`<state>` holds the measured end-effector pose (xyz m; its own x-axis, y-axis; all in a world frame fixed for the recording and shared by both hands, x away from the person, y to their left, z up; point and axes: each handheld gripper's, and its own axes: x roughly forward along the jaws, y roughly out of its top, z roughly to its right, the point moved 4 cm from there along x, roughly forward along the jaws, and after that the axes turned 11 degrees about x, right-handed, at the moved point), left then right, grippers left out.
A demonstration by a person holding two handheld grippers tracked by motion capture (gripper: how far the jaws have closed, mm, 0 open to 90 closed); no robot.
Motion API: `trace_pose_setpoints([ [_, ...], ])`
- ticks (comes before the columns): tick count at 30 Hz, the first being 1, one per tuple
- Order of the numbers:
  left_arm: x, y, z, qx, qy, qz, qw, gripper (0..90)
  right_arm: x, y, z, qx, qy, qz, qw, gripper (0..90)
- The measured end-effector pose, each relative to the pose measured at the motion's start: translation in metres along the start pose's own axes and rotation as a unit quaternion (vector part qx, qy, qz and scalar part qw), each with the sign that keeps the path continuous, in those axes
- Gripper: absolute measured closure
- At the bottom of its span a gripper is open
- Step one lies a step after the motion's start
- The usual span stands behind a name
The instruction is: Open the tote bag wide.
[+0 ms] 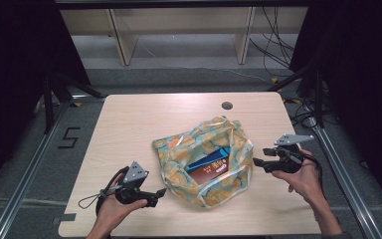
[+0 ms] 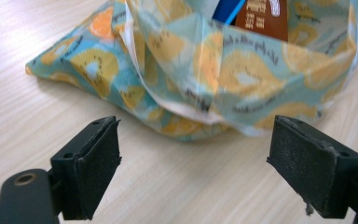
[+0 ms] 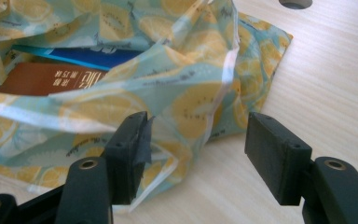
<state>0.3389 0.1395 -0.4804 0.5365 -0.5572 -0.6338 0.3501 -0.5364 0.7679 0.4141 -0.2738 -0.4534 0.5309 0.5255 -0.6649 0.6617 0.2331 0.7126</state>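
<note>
A teal cloth bag (image 1: pixel 176 149) printed with orange and kiwi slices lies open in the middle of the wooden table (image 1: pixel 129 124). Inside it are a brown box (image 1: pixel 210 172) and a blue box (image 1: pixel 206 160). My left gripper (image 1: pixel 160 194) is held low at the bag's near left corner, open, with the cloth (image 2: pixel 214 65) just beyond its empty jaws (image 2: pixel 193 144). My right gripper (image 1: pixel 259 156) is at the bag's right side, open. The bag's edge (image 3: pixel 182 93) lies by its left jaw, with no pad pressing on it (image 3: pixel 196 140). The brown box (image 3: pixel 42 77) and the blue box (image 3: pixel 88 56) show inside the bag.
A round cable hole (image 1: pixel 227 105) sits near the table's far edge. Bare tabletop lies to the left of the bag and beyond it. Wooden shelf legs (image 1: pixel 122 42) and cables (image 1: pixel 273 50) are on the floor behind, and metal rails run along both sides of the table.
</note>
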Motion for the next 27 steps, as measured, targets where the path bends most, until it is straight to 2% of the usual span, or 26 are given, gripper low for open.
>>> trace_pose_setpoints([
  [1,-0.001,-0.004,0.001,0.000,0.001,0.000,1.0000,15.3,-0.001,-0.002,0.000,0.002,0.001,0.003,1.0000,40.6],
  [2,-0.001,-0.006,0.001,-0.003,0.004,0.000,1.0000,15.3,-0.004,-0.006,-0.002,0.018,0.001,0.000,0.9998,40.5],
  [4,-0.001,-0.010,0.001,-0.007,0.009,0.005,0.9999,15.3,-0.005,-0.009,-0.001,0.016,-0.001,0.000,0.9999,40.4],
  [6,-0.001,-0.014,0.002,-0.021,0.012,0.007,0.9997,15.3,-0.005,-0.013,-0.002,0.019,0.006,0.005,0.9998,40.2],
  [7,-0.002,-0.016,0.002,-0.016,0.011,0.003,0.9998,15.2,-0.006,-0.014,0.000,0.005,0.000,0.004,1.0000,40.1],
  [9,-0.002,-0.019,0.003,-0.018,0.011,0.004,0.9998,15.3,-0.006,-0.018,-0.002,0.011,0.002,-0.002,0.9999,39.8],
  [10,-0.001,-0.021,0.002,-0.011,0.010,0.002,0.9999,15.3,-0.006,-0.020,-0.003,0.016,0.005,0.000,0.9999,39.7],
  [11,0.000,-0.022,0.002,-0.009,0.013,0.005,0.9999,15.3,-0.006,-0.021,-0.002,0.009,-0.001,0.003,1.0000,39.7],
  [12,0.001,-0.024,0.003,-0.016,0.011,0.001,0.9998,15.3,-0.005,-0.023,-0.003,0.015,0.000,0.000,0.9999,39.6],
  [13,0.001,-0.026,0.003,-0.014,0.013,-0.001,0.9998,15.3,-0.004,-0.024,-0.001,0.006,-0.001,0.003,1.0000,39.4],
  [14,0.002,-0.027,0.003,-0.009,0.012,-0.001,0.9999,15.3,-0.004,-0.027,-0.004,0.020,-0.003,-0.002,0.9998,38.7],
  [15,0.001,-0.029,0.002,-0.002,0.009,-0.006,0.9999,15.3,-0.004,-0.028,-0.003,0.006,-0.001,-0.001,1.0000,38.3],
  [16,0.002,-0.029,0.004,-0.014,0.017,0.002,0.9998,15.3,-0.004,-0.031,-0.005,0.011,-0.002,-0.001,0.9999,38.3],
  [17,0.001,-0.031,0.003,-0.004,0.013,-0.002,0.9999,15.3,-0.005,-0.034,-0.006,0.013,0.000,-0.006,0.9999,38.2],
  [18,0.000,-0.032,0.004,-0.009,0.017,-0.001,0.9998,15.3,-0.005,-0.036,-0.005,0.005,-0.003,-0.002,1.0000,38.0],
  [19,0.000,-0.033,0.003,-0.006,0.015,-0.003,0.9999,15.3,-0.006,-0.039,-0.005,0.005,-0.005,-0.003,1.0000,38.0],
  [20,0.000,-0.035,0.004,-0.019,0.025,-0.002,0.9995,15.3,-0.006,-0.041,-0.005,0.004,0.000,0.001,1.0000,38.0],
  [21,-0.001,-0.036,0.004,-0.017,0.019,-0.002,0.9997,15.3,-0.006,-0.045,-0.008,0.019,0.006,0.000,0.9998,37.9],
  [22,-0.001,-0.038,0.003,-0.007,0.023,-0.002,0.9997,15.3,-0.007,-0.047,-0.008,0.011,-0.003,0.000,0.9999,38.0],
  [23,-0.001,-0.039,0.003,-0.011,0.023,-0.005,0.9997,15.3,-0.007,-0.049,-0.007,0.005,-0.003,0.001,1.0000,38.0],
  [24,-0.002,-0.041,0.003,-0.013,0.021,-0.006,0.9997,15.3,-0.008,-0.053,-0.010,0.014,0.001,-0.003,0.9999,38.0],
  [25,0.000,-0.042,0.004,-0.030,0.026,0.000,0.9992,15.3,-0.008,-0.057,-0.011,0.017,-0.002,-0.006,0.9998,38.0],
  [26,-0.002,-0.044,0.004,-0.023,0.025,-0.008,0.9994,15.3,-0.008,-0.059,-0.009,0.004,-0.002,-0.004,1.0000,37.9],
  [27,-0.001,-0.045,0.003,-0.018,0.025,-0.004,0.9995,15.3,-0.008,-0.064,-0.012,0.020,-0.002,-0.007,0.9998,37.9],
])
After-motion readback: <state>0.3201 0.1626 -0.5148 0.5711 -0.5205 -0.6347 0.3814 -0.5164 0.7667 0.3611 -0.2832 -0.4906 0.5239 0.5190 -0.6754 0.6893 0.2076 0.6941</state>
